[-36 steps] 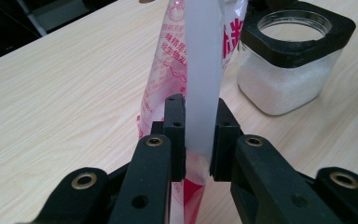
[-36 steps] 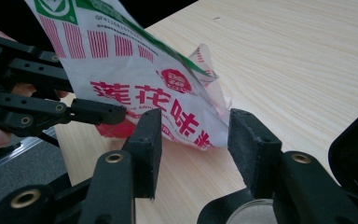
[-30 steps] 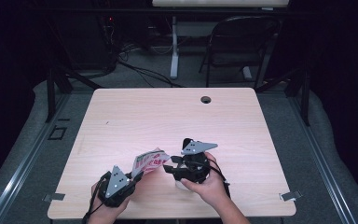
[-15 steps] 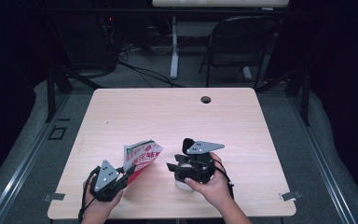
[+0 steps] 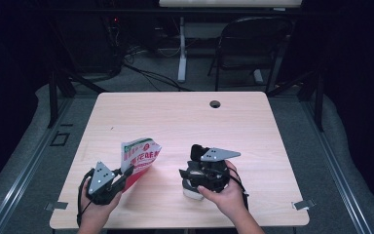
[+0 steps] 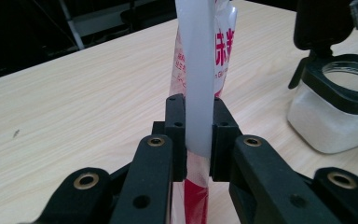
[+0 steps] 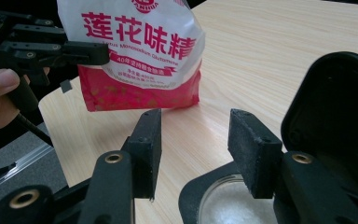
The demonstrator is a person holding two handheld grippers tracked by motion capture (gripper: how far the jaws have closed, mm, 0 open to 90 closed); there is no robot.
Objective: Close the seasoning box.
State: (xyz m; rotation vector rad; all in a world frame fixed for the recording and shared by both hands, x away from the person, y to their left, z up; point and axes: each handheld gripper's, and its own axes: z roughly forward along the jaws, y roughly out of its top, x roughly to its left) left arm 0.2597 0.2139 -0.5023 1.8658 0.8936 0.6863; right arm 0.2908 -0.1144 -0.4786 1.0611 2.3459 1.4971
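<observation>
A white and red seasoning bag (image 5: pixel 139 158) with red print hangs upright just above the table, and my left gripper (image 5: pixel 126 173) is shut on its edge. In the left gripper view the pads clamp the bag's white seam (image 6: pixel 200 70) at my left gripper (image 6: pixel 198 121). A clear jar (image 5: pixel 191 191) of white powder stands at the front right, its black flip lid (image 5: pixel 198 151) standing open. My right gripper (image 7: pixel 196 135) hovers open just above the jar's mouth (image 7: pixel 223 200), with nothing between its pads. The bag (image 7: pixel 140 51) hangs beyond it, to the left.
The light wooden table (image 5: pixel 185 122) has a round cable hole (image 5: pixel 215 104) near its far edge. A black chair (image 5: pixel 253 44) and cables lie on the floor behind it. The person's hands are at the near edge.
My left gripper has carried the bag to the left and lifted it more upright, away from the jar. The right gripper and the jar have stayed put.
</observation>
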